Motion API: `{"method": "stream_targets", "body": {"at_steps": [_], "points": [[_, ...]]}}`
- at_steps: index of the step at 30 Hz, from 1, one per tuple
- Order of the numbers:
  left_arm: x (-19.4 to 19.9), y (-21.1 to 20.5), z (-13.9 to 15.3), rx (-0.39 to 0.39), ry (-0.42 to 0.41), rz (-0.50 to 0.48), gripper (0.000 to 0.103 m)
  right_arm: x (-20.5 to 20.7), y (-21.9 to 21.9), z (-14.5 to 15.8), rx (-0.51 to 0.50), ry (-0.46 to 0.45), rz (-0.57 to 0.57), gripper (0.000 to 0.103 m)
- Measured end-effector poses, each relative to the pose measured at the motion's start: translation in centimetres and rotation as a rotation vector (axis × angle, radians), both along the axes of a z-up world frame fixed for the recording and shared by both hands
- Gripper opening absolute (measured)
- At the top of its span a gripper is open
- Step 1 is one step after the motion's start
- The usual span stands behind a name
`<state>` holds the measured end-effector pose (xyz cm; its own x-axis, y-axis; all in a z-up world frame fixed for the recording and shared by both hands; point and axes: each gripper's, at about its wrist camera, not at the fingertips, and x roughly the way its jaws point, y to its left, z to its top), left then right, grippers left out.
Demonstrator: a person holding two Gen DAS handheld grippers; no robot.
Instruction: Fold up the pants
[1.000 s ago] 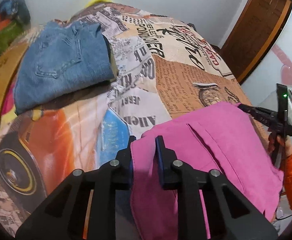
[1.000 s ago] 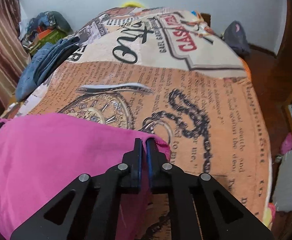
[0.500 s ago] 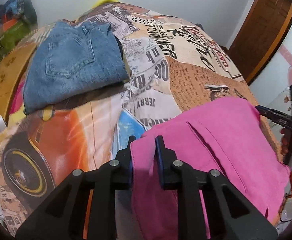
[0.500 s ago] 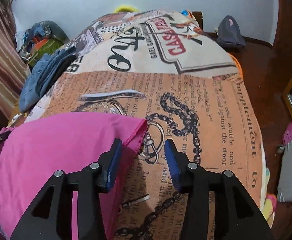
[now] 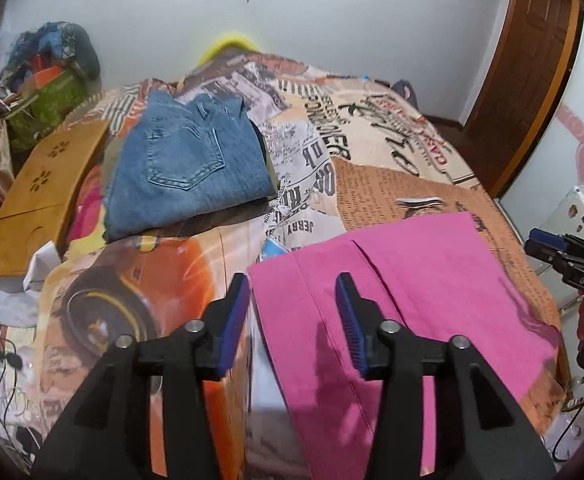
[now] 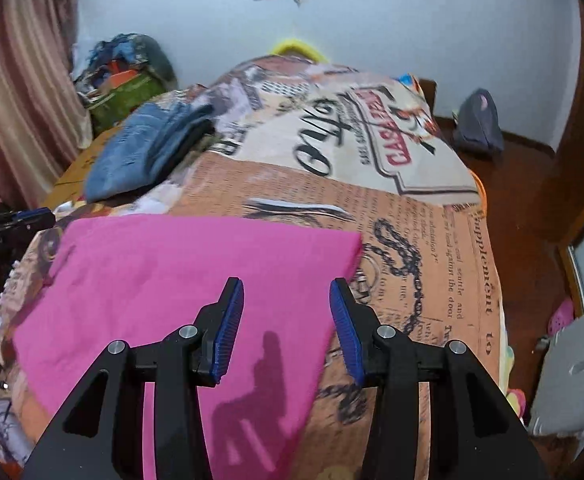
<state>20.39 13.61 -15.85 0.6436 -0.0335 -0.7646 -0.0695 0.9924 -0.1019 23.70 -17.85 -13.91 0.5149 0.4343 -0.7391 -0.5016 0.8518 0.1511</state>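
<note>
Left wrist view close above the folded pink cotton pants (image 5: pixel 403 280) on the printed bedspread (image 5: pixel 371 140), angled down toward the white far wall (image 5: pixel 371 20), right wrist view likewise over those pants (image 6: pixel 180 280), both sharing pants, folded blue denim jeans (image 5: pixel 188 168) beyond them.

The left gripper (image 5: pixel 292 312) tilts downward, its jaws just opened and gripping nothing. The right gripper (image 6: pixel 286 320) tilts downward too, jaws parted and empty. Each shows at the edge of the other's view.

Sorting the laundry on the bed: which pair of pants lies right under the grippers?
The pink pants, spread flat on the near part of the bed. The folded blue jeans lie farther back, beside the wooden tray.
</note>
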Motion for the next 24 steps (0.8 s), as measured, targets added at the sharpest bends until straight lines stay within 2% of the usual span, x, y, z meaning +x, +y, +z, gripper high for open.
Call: {"method": "stream_targets", "body": {"at_steps": [6, 9, 17, 24], "points": [[-4.5, -0.7, 0.2, -0.039, 0.009, 0.006, 0.058, -3.2, 1.3, 1.4, 0.009, -0.049, 0.024, 0.042], [-6.5, -0.8, -0.7, -0.096, 0.046, 0.017, 0.065, -4.8, 1.9, 1.8, 0.023, -0.058, 0.034, 0.042], [-9.9, -1.0, -3.5, -0.251, 0.119, 0.052, 0.065, -7.8, 3.2, 0.8, 0.024, -0.067, 0.052, 0.046], [-11.0, -2.3, -4.8, -0.357, 0.155, 0.029, 0.065, -8.8, 4.2, -1.8, -0.052, -0.041, 0.071, 0.046]]}}
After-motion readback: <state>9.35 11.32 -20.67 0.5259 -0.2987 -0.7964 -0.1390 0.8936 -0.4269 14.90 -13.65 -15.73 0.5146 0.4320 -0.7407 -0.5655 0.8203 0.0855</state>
